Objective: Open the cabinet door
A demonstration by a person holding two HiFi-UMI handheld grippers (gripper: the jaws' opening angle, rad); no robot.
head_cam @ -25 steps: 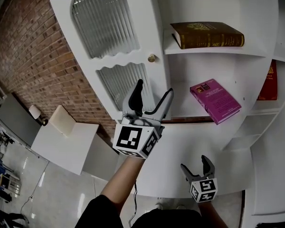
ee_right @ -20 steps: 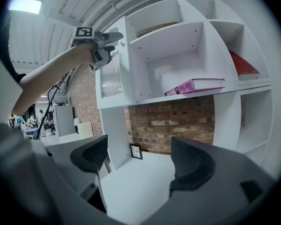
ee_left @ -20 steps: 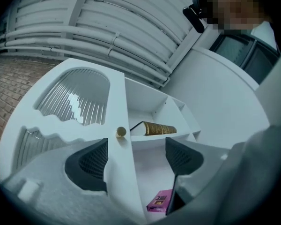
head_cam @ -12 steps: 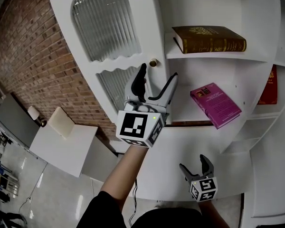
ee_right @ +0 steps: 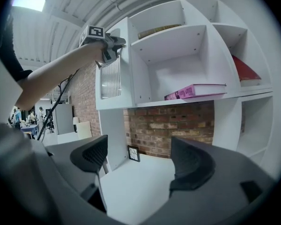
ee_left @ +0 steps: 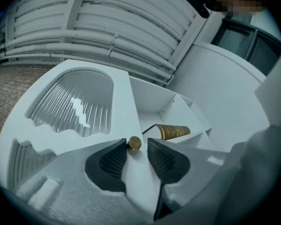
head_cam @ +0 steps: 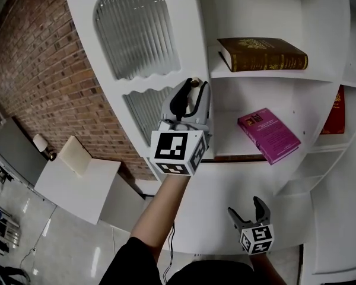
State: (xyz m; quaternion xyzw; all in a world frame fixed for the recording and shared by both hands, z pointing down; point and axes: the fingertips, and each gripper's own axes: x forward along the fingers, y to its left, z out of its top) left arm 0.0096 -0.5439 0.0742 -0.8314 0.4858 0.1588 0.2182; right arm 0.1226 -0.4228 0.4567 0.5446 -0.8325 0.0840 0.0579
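Closing on the brass knob (ee_left: pixel 134 143) at the cabinet door's (head_cam: pixel 136 34) right edge, my left gripper's (head_cam: pixel 191 86) jaws have just narrowed around it, not yet pinching; my right gripper (head_cam: pixel 245 207) hangs wide open, farther below.

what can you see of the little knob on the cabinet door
The knob is small, round and brass-coloured, shiny like metal. It sits near the right edge, as the head view shows it, of the white cabinet door, level with the bar between its two ribbed panes. The left gripper has just been closing its jaws around it: the left pad seems to touch it, while a thin gap shows before the right pad.
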